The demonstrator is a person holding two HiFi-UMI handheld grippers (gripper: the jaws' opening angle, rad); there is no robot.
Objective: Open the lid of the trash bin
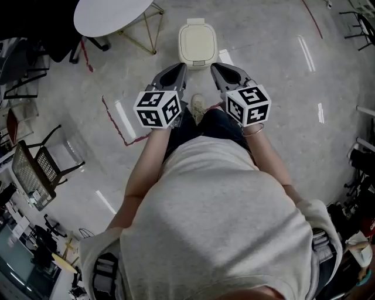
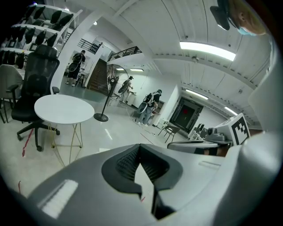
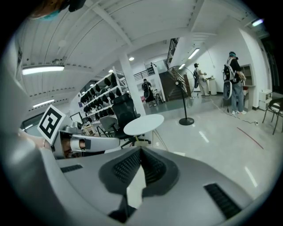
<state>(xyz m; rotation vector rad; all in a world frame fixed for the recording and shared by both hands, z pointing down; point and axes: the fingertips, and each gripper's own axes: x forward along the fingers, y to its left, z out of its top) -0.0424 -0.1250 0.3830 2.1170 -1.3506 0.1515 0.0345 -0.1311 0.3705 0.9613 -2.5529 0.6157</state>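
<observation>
Glossy floor (image 1: 281, 88): one trash bin (image 1: 197, 43), left claw (image 1: 179, 68), right claw (image 1: 218, 68).

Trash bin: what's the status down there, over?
Both shut, empty: left tongs, right tongs, short of the trash bin. Its lid down. Nothing in the way.

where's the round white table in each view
Head view: round white table, top left edge.
Left gripper view: table, left of centre.
Right gripper view: table, centre.
Shared landmark: black office chair beside the table.
</observation>
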